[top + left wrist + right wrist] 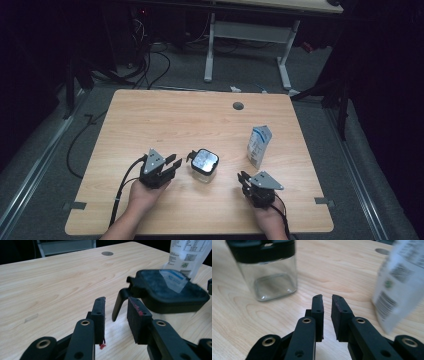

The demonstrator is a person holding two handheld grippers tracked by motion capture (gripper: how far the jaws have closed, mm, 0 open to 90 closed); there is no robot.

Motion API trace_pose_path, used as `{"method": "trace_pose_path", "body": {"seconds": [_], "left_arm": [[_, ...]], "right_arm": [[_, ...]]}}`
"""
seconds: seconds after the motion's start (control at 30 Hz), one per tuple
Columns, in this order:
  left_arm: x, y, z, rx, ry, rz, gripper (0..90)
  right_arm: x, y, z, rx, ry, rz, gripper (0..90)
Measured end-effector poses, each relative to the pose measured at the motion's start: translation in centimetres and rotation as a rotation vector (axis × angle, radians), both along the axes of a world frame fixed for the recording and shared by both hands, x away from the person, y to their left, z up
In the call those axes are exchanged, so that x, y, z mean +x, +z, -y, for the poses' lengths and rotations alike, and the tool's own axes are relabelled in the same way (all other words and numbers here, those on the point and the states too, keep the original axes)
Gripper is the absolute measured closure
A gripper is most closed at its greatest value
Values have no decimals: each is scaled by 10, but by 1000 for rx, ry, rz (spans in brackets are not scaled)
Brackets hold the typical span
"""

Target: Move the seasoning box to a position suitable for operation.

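Observation:
A clear square jar (204,162) with a black latched lid stands near the middle of the wooden table (175,115). Just left of it, my left gripper (176,162) points at the lid. In the left gripper view the left gripper (116,302) is open, with the lid (170,290) and its hanging latch close ahead and nothing between the jaws. My right gripper (243,177) sits to the jar's right, near the front edge. In the right gripper view the right gripper (327,298) shows a narrow empty gap, aimed between the jar (269,272) and a pouch (399,282).
A white and blue standing pouch (259,145) is right of the jar, also seen behind the lid as the pouch (187,252). A round cable hole (238,106) lies at the table's far side. Cables and a desk frame are on the floor beyond.

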State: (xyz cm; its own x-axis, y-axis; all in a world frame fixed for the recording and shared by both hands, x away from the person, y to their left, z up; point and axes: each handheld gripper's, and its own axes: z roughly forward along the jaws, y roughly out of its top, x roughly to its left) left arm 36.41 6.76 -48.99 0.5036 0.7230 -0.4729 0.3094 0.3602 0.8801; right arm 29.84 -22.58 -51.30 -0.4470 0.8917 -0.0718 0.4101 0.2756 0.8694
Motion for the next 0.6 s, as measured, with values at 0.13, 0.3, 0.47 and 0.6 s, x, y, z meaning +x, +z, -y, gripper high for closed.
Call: {"method": "trace_pose_path", "body": {"seconds": [0.13,0.3,0.47,0.6], "left_arm": [[3,15,9,8,-22,17,735],[6,28,22,15,-28,15,896],[13,27,43,73,-24,18,899],[16,22,47,93,-15,13,900]], "right_arm": [[0,-1,5,3,20,-19,780],[-3,1,3,3,60,-33,793],[-3,2,4,28,75,-39,836],[-4,3,5,35,78,-36,835]]}}
